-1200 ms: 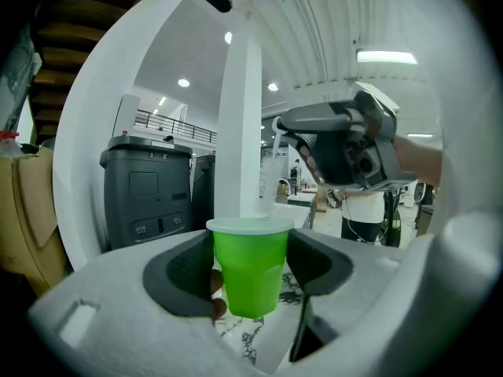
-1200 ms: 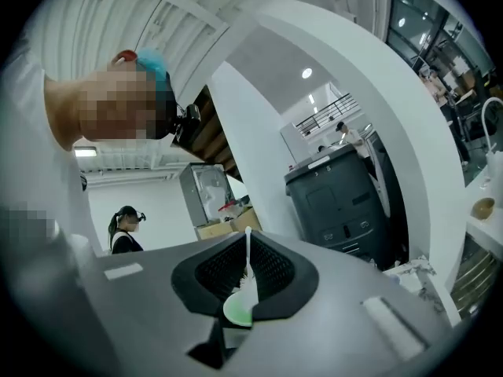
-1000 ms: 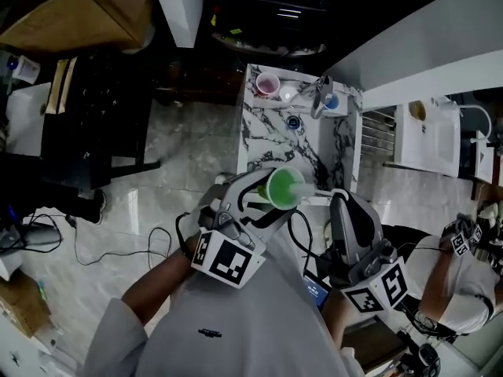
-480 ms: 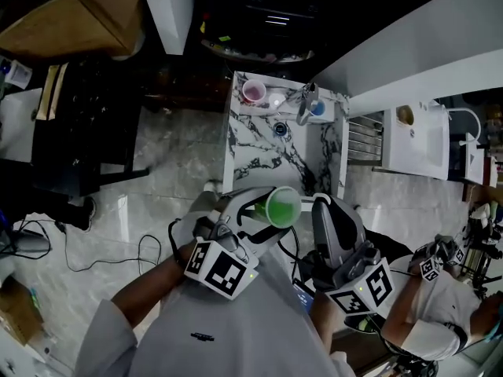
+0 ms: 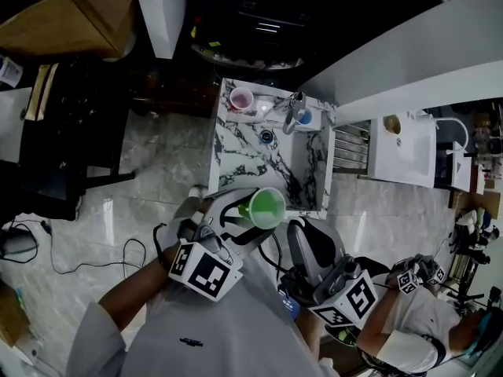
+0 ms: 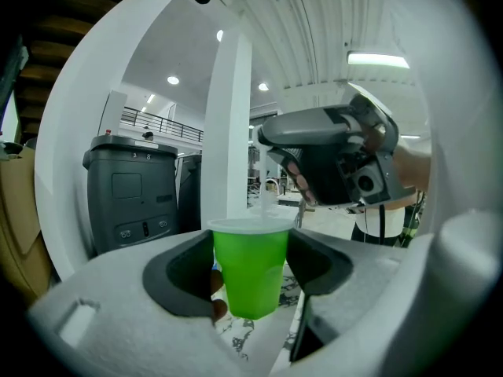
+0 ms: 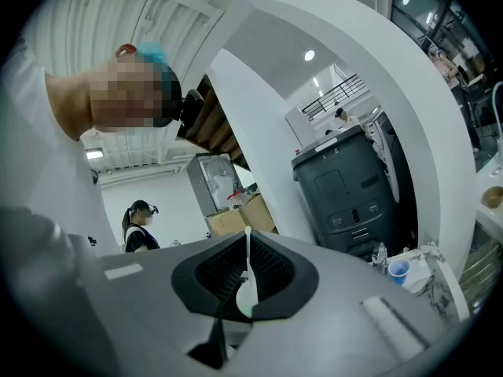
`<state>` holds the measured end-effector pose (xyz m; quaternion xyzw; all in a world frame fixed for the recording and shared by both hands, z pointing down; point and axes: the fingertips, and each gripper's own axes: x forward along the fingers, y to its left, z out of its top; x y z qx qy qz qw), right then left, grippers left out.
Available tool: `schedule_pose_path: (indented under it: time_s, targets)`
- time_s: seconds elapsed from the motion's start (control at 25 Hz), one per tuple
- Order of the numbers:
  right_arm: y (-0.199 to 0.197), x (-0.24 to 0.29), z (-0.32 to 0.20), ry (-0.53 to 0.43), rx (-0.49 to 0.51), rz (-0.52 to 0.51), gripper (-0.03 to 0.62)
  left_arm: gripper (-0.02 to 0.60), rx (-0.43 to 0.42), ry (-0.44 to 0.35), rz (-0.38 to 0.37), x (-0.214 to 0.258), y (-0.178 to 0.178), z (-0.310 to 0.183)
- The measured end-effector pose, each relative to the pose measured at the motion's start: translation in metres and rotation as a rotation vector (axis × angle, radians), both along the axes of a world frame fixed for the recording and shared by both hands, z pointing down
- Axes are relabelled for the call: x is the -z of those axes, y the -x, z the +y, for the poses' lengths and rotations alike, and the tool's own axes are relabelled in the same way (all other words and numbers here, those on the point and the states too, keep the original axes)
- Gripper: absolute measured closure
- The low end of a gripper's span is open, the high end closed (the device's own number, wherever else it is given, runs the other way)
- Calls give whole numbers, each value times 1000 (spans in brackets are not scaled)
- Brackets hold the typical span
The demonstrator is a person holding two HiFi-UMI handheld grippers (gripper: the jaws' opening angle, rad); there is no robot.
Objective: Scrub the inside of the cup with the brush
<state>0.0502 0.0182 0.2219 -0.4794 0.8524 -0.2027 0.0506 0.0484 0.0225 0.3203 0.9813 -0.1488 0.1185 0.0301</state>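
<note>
Since the earlier frames, the right gripper point(image 5: 296, 232) is drawing back from the cup's mouth toward the lower right of the head view, and the white shaft that was bridging the two is no longer showing there. Its jaws are pinching the brush point(image 7: 247, 283), a thin white stem with a pale oval end, standing upright in the narrow gap between the dark pads. The left gripper point(image 6: 251, 277) is clamping the green cup point(image 5: 266, 208) by its sides, one jaw pressing on each wall. In the head view the cup is tilting so that its open mouth is facing the camera. In the left gripper view a faint pale stem is rising above the cup's white rim toward the right gripper beyond. Whether its tip is reaching inside cannot be told. Cup and right gripper are lying just beside each other, not touching. Beyond them a marble-patterned sink point(image 5: 236, 151) is lying, with a faucet point(image 5: 292, 112) at its far edge, a pink cup point(image 5: 241, 99) to the faucet's left and a blue cup point(image 5: 305, 118) to its right.
</note>
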Motion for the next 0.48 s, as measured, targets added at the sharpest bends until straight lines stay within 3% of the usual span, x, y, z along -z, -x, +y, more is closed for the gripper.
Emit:
schedule_pose_path:
  time_s: [0.48]
  targets:
    - [-31, -13, -4, 23, -89, 105, 574, 285, -35, -18, 12, 13, -6, 11]
